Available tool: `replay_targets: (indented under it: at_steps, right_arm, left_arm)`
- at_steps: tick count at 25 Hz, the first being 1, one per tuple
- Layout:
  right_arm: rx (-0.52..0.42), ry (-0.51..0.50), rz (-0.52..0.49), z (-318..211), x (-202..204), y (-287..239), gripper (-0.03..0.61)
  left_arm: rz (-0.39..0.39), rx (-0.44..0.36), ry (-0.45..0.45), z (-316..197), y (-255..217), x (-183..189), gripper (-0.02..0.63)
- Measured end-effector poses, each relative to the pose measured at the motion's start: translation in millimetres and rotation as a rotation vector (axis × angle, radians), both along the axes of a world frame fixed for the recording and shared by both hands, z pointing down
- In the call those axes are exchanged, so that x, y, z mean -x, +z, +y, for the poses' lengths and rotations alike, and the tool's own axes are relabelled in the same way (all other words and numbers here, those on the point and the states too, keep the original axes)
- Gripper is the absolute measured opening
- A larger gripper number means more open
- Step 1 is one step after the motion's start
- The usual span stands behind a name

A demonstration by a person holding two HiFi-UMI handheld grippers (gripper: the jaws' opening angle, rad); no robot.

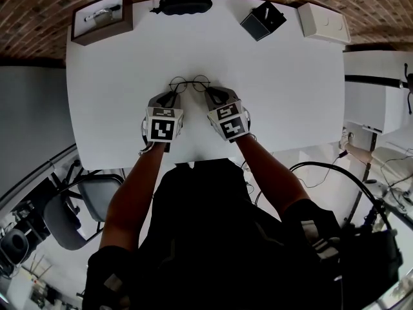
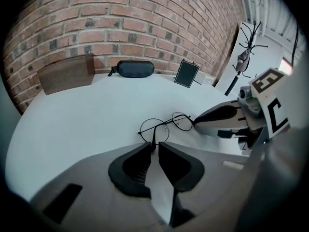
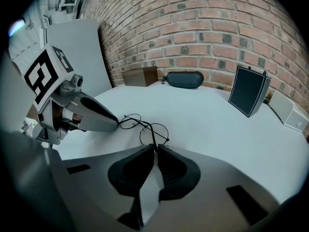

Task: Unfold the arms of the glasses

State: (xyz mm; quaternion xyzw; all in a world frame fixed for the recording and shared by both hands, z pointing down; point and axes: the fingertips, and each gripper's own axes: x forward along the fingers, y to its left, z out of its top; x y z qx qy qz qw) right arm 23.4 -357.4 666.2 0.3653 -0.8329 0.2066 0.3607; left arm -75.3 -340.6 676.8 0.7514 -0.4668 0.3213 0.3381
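- Dark-clothed, the person (image 1: pixel 213 237) fills the bottom of the head view, with both bare forearms (image 1: pixel 139 186) reaching toward the glasses (image 1: pixel 190 83).
- Far to the left of the glasses and beyond them, a wooden box (image 1: pixel 102 17) sits at the back corner of the white worktop (image 1: pixel 116 108). Something pale lies in it, too small to tell.
- Just left of the glasses, the left tool (image 2: pixel 155 146) points down at the worktop. Its jaws stand narrow with a slim gap. The thin temple arm on that side runs into the gap at the tips, and the pads do not clearly press on it.
- Straight beyond the glasses, by the back edge, lies a dark oblong case (image 1: pixel 185 3), well apart from them.
- Round and wire-rimmed, the glasses rest on the worktop between the two tools, with the lenses on the far side and the arms leading back toward the person.
- Just right of the glasses, the right tool (image 3: pixel 155 149) points down likewise. Its jaws are almost together and pinch the other thin arm at their tips.
- Right of the glasses and beyond them stands a black box (image 1: pixel 263 20), well apart.
- Farthest right of the glasses, a white box (image 1: pixel 324 22) sits near the back corner.
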Motion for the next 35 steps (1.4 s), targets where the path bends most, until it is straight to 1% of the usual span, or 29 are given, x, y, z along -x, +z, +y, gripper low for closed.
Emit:
replay_targets:
  at_steps: [1, 2, 6, 9, 13, 18, 21, 29, 35]
  right_arm:
    - [0.000, -0.001, 0.001, 0.2, -0.2, 0.1, 0.029]
    - [0.001, -0.002, 0.001, 0.4, -0.1, 0.2, 0.029]
    - [-0.002, -0.007, -0.007, -0.3, 0.7, -1.2, 0.027]
    - [-0.010, -0.009, -0.020, -1.0, -0.8, -3.8, 0.025]
    - [-0.027, -0.022, -0.043, 0.9, -0.4, -12.5, 0.025]
    - [-0.073, -0.029, -0.084, 7.5, 4.2, -33.6, 0.021]
    - [-0.094, -0.034, -0.098, 14.6, 7.0, -43.3, 0.020]
    - [-0.114, -0.067, -0.130, 42.3, 14.1, -51.2, 0.020]
    - [-0.097, -0.094, -0.131, 68.5, 19.5, -45.5, 0.020]
  left_arm:
    - [-0.008, 0.005, 0.001, 0.4, 0.7, 0.5, 0.049]
    - [-0.010, 0.008, -0.001, 0.7, 1.4, 1.4, 0.043]
    - [-0.003, 0.002, 0.000, 0.3, 2.5, 1.4, 0.040]
    - [0.010, -0.023, 0.002, -0.3, -3.0, -2.5, 0.037]
    - [0.020, -0.036, 0.002, 4.3, -8.3, -4.2, 0.035]
    - [0.017, -0.090, 0.014, 8.5, -17.4, -7.6, 0.035]
    - [0.017, -0.105, 0.028, 14.7, -23.6, -10.6, 0.034]
    - [0.027, -0.126, 0.053, 35.5, -31.4, -18.9, 0.031]
    - [0.036, -0.129, 0.083, 52.1, -29.9, -25.4, 0.026]
